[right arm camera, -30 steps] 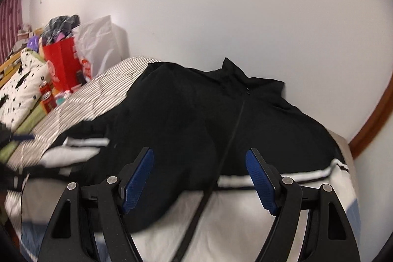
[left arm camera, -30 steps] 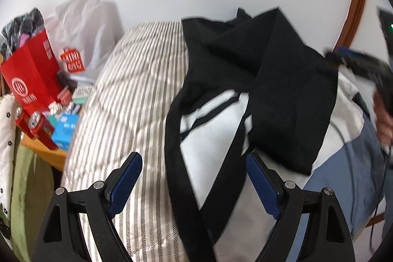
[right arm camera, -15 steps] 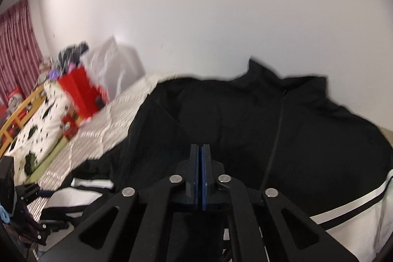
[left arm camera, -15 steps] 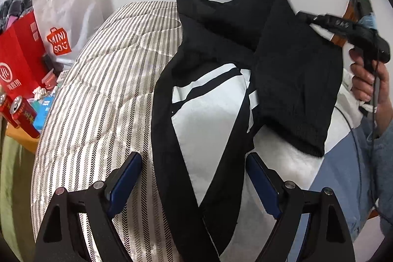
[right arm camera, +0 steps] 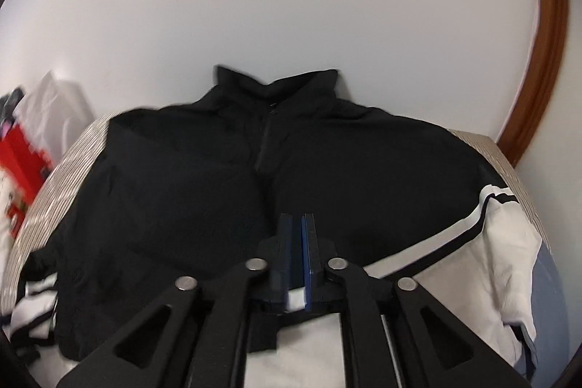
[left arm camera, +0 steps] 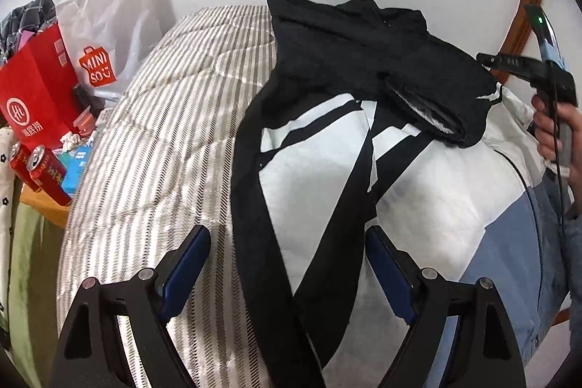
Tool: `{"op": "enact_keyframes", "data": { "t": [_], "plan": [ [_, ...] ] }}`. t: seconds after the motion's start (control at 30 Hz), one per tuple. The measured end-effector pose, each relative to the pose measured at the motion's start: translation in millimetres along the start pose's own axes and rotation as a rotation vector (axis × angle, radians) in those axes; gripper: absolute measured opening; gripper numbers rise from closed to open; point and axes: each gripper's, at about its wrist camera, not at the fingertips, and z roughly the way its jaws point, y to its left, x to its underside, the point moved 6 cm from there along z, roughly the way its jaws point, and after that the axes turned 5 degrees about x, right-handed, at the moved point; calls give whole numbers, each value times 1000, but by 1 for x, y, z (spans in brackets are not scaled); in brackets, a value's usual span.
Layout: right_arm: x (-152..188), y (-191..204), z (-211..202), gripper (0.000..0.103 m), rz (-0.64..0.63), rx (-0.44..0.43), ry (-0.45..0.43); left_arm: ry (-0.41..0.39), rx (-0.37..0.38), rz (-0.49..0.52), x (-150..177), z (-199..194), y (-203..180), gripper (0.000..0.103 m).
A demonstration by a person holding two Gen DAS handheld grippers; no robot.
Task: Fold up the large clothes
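Far left in the left wrist view: red bag (left arm camera: 34, 97) and white bag (left arm camera: 105, 35) against the wall, two red cans (left arm camera: 40, 170) below them on a wooden ledge. Next, striped quilt (left arm camera: 163, 140) covering the bed. On it, right of centre, the jacket (left arm camera: 327, 148): black across the top, white through the middle, blue at the near right, one black sleeve folded across the chest with its cuff lying on the white panel. Left gripper (left arm camera: 287, 264) released, jaws standing wide, hovering over the jacket's near edge with black and white cloth showing between the fingers but untouched by the pads. Far right, a hand (left arm camera: 556, 133) holding the right gripper's handle beside the jacket's right shoulder, against a brown curved frame (left arm camera: 523, 10).

In the right wrist view: red bag blurred at left, then jacket spread flat, collar toward the wall, zip down the middle. Right gripper (right arm camera: 299, 257) low over the chest, jaws nearly together and opening, only a narrow slit between the pads; no cloth seen pinched there.
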Motion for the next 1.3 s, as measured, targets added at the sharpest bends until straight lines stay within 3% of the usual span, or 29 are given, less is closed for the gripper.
{"op": "enact_keyframes", "data": {
  "t": [0.07, 0.13, 0.3, 0.37, 0.47, 0.6, 0.67, 0.73, 0.77, 0.83, 1.0, 1.13, 1.3],
  "plan": [
    [6, 18, -14, 32, -58, -19, -4, -14, -3, 0, 0, -6, 2, 85],
    [12, 43, -30, 59, -124, -65, -10, -25, -1, -10, -1, -11, 4, 85],
    [41, 127, -62, 71, -281, -243, 19, -38, -4, -26, 2, -22, 8, 85],
    [53, 154, -66, 74, -349, -262, 13, -41, -3, -26, 5, -27, 9, 85],
    [72, 186, -61, 74, -463, -221, 0, -43, -3, -32, 9, -33, 13, 85],
    [89, 198, -41, 72, -561, -42, 1, -35, -7, -27, 18, -35, 15, 85],
    [90, 198, -38, 56, -554, -56, 15, -31, 0, -29, 22, -36, 15, 85],
    [91, 195, -39, 25, -557, -65, 32, -31, 5, -36, 24, -37, 14, 85],
    [89, 194, -40, 17, -553, -69, 33, -31, 6, -39, 25, -38, 14, 85],
    [78, 184, -50, 10, -514, -81, 11, -32, 8, -45, 25, -40, 12, 85],
    [34, 126, -88, 8, -296, -160, -78, -36, 9, -33, 21, -47, 0, 85],
    [-3, 30, -107, 9, -112, -74, -182, -53, 4, -18, 13, -51, -12, 85],
    [-21, -93, -102, 9, 95, 34, -193, -57, 20, -20, 1, -45, -30, 85]
  ]
}}
